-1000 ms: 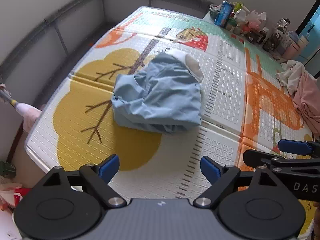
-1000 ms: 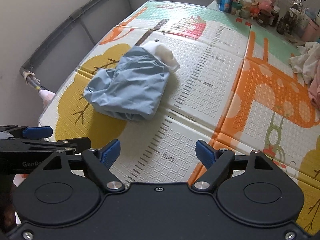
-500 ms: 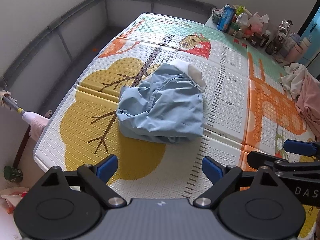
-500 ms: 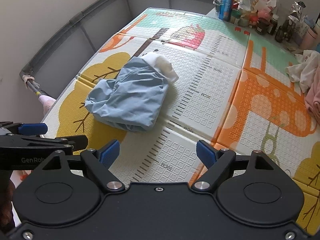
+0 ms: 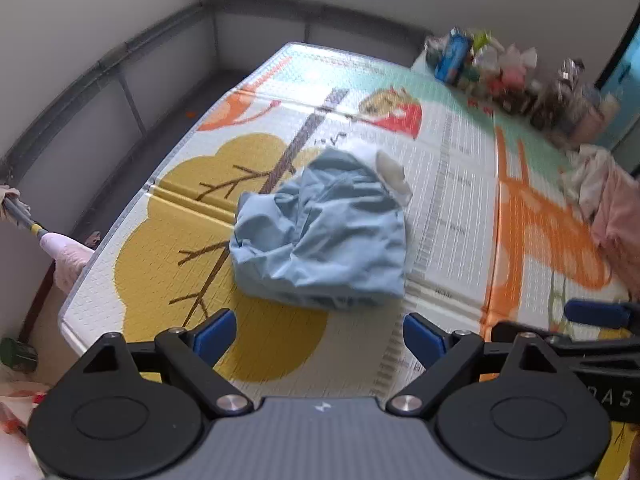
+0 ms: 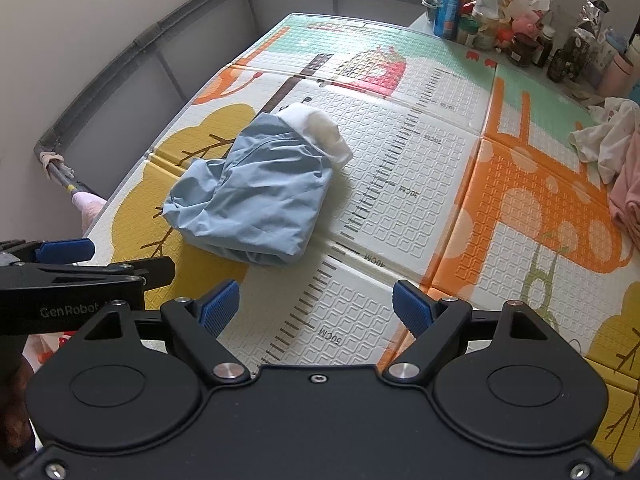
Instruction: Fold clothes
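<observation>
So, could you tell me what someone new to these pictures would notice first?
Most likely the crumpled light blue garment with a white part at its far end, lying alone on the colourful play mat, over the yellow tree print. Next, the two open grippers, left and right, held side by side above the mat's near edge, touching nothing. A pile of pale clothes waits at the right edge, with bottles and a blue can crowded behind.

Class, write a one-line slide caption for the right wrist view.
Open right tool hovers above a crumpled light blue garment on a patterned play mat, nothing gripped.
</observation>
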Tool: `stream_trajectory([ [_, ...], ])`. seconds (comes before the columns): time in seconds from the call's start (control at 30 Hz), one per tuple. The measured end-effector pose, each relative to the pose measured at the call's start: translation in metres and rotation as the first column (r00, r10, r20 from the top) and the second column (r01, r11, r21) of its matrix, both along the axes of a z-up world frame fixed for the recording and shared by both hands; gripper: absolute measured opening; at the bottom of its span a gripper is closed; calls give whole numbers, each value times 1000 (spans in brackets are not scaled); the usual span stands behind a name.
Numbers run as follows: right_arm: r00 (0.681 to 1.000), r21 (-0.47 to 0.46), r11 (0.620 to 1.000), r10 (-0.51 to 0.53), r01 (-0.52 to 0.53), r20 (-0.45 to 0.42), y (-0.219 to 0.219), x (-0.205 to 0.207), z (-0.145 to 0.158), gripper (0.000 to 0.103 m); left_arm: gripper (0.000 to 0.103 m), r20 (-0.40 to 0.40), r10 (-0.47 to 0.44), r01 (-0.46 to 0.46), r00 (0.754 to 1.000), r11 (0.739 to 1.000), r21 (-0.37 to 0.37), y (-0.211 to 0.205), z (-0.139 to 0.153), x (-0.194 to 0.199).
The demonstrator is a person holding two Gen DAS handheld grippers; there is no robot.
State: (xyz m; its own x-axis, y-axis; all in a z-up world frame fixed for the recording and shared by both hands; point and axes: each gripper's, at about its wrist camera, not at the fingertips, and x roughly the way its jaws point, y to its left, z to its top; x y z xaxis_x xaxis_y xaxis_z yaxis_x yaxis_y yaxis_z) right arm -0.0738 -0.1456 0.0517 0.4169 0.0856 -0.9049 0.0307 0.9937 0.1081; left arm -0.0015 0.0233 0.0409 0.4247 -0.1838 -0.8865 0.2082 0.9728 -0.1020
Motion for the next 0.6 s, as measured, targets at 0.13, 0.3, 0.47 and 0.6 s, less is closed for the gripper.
stream_trajectory([
  [0.13,1000,3,1000,-6,6,-1,-3,2,-1,83,93,27,48,-49,998,998,36,0,0,5],
  [0.3,1000,9,1000,-8,8,-3,-4,4,-3,83,93,95,65,-81,993,981,174,-10,1,3],
  [0.47,1000,10,1000,-4,4,-7,-4,5,-4,83,93,67,66,-73,996,991,108,-6,2,4],
  [0.6,1000,10,1000,2,-2,-8,-2,4,-5,83,92,53,97,-101,994,992,74,-4,-1,3],
])
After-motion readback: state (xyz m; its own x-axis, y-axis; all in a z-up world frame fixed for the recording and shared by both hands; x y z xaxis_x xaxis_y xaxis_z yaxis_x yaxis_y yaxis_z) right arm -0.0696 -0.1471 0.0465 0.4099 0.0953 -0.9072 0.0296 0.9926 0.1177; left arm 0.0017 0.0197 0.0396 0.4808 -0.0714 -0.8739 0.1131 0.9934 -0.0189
